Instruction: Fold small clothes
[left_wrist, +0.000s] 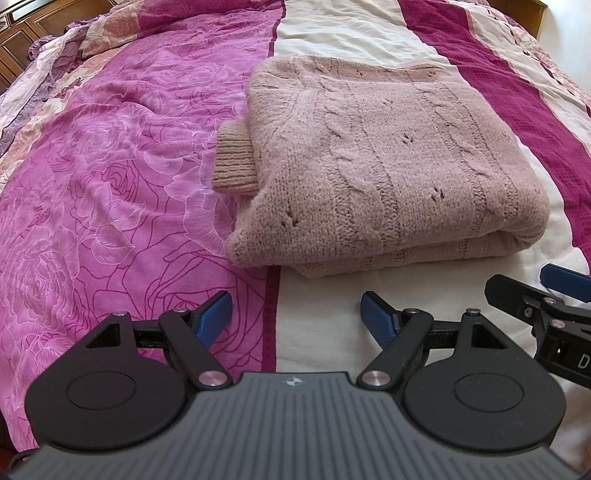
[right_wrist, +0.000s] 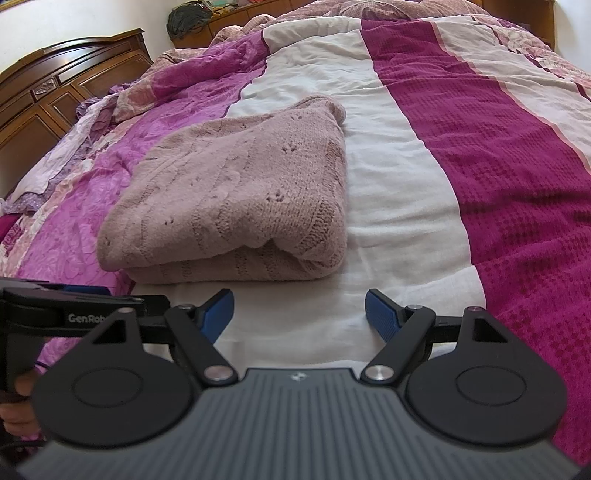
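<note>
Just beyond both tools, on the bedspread's cream middle stripe near its front edge: one folded dusty-pink cable-knit sweater, ribbed cuff poking leftward. Left black blue-padded gripper level, spread apart, empty. Right matching gripper alongside, likewise apart, gripping nothing. Two grippers total.

A pink knitted sweater is seen folded into a thick pile on the bedspread, partly on its white stripe and partly on the pink flowered part. The right gripper is held just in front of the sweater, above the white stripe, with its blue fingers spread apart and nothing between them. The left gripper is seen at the left edge. A wooden headboard is visible at the upper left.
</note>
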